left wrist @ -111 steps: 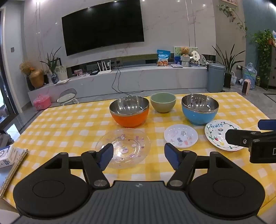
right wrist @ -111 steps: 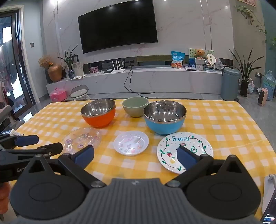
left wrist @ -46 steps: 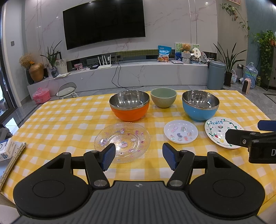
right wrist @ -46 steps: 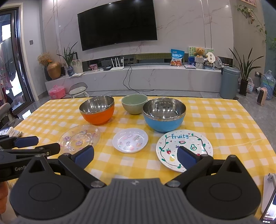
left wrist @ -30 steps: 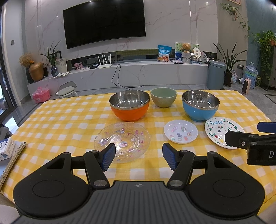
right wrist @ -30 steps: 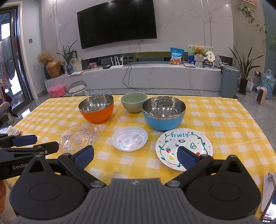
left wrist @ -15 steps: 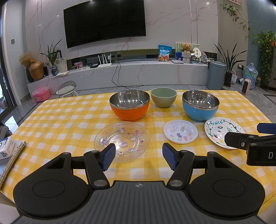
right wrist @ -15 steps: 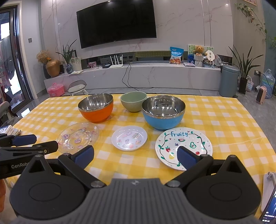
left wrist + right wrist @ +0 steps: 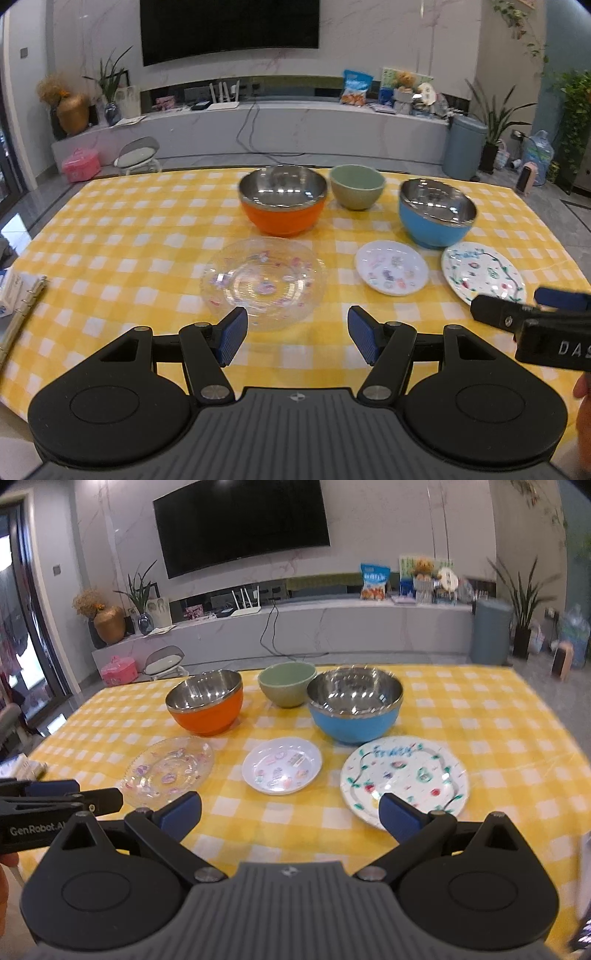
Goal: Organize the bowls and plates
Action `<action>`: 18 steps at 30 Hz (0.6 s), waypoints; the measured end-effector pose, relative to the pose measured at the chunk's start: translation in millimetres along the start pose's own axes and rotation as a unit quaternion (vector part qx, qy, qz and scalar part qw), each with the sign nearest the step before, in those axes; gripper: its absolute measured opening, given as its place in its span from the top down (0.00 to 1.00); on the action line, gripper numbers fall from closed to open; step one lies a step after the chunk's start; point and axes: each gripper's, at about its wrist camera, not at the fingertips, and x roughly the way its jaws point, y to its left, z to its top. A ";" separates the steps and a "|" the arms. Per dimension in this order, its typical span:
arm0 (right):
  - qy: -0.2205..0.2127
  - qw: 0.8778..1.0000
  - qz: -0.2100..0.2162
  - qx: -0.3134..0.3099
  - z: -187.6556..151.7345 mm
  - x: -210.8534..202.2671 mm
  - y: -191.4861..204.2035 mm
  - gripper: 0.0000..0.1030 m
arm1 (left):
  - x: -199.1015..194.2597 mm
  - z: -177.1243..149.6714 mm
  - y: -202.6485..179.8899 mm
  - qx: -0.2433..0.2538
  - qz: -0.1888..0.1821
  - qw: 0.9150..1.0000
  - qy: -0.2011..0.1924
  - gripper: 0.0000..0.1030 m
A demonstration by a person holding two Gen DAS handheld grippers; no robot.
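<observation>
Both grippers are hovering over the near edge of the counter, the left gripper and right gripper each holding its fingers spread wide around nothing. Just beyond, three plates are lying in a row on the yellow checked cloth: glass plate, small white plate, painted plate. Behind them are sitting the orange bowl, green bowl and blue bowl (steel-lined, two of them). Farther off, a marble ledge is running beneath a wall television.
</observation>
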 end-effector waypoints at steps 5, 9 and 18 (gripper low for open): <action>0.032 0.999 0.015 0.028 -3.8 28.6 10.3 0.19 | 3.8 18.3 16.7 0.017 0.009 1.000 0.011 0.34; 0.026 0.999 0.021 -0.004 -6.0 43.5 30.5 0.27 | 13.2 38.9 34.3 0.030 0.009 0.999 0.017 0.42; 0.016 0.997 0.080 0.016 -1.0 82.7 53.4 0.44 | 58.7 69.7 79.7 0.027 -0.011 0.999 0.045 0.53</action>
